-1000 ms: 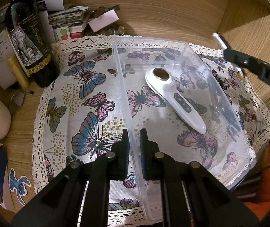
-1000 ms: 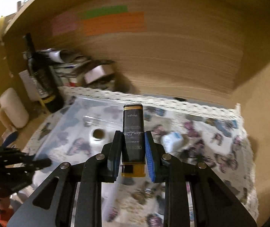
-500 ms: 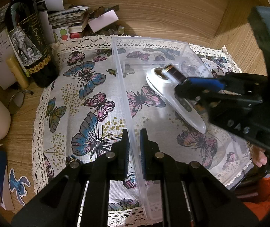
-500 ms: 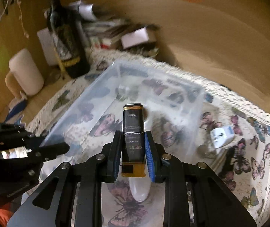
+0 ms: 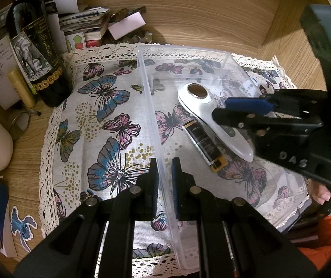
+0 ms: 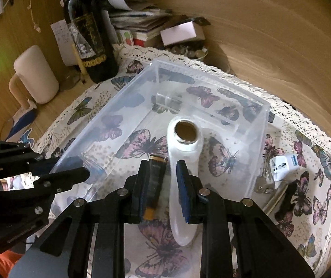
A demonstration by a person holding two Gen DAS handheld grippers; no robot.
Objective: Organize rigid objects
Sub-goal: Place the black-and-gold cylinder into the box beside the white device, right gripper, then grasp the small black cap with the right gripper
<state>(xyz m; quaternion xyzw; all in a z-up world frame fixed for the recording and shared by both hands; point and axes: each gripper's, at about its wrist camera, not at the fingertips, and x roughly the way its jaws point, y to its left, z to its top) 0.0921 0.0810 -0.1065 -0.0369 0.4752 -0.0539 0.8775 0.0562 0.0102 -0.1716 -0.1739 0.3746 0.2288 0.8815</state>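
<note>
A clear plastic bin (image 5: pixel 150 106) stands on a butterfly cloth. My left gripper (image 5: pixel 164 173) is shut on the bin's near left wall. Inside the bin lie a white handheld device (image 5: pixel 214 118) with a round brown end and a black and gold tube (image 5: pixel 203 144) beside it. My right gripper (image 6: pixel 162 185) hovers open over the bin, the tube (image 6: pixel 154 180) lying free below between its fingers, next to the white device (image 6: pixel 181 162). The right gripper also shows in the left wrist view (image 5: pixel 235 108).
A dark wine bottle (image 5: pixel 35 46), a stack of papers and a small box (image 5: pixel 126 24) stand at the back left. A cream mug (image 6: pixel 35 76) is at the left. A white plug adapter (image 6: pixel 283 166), keys and a dark pen lie on the cloth right of the bin.
My right gripper came down over the bin, opened and let go of the black and gold tube, which now lies in the bin beside the white device. My left gripper has not moved.
</note>
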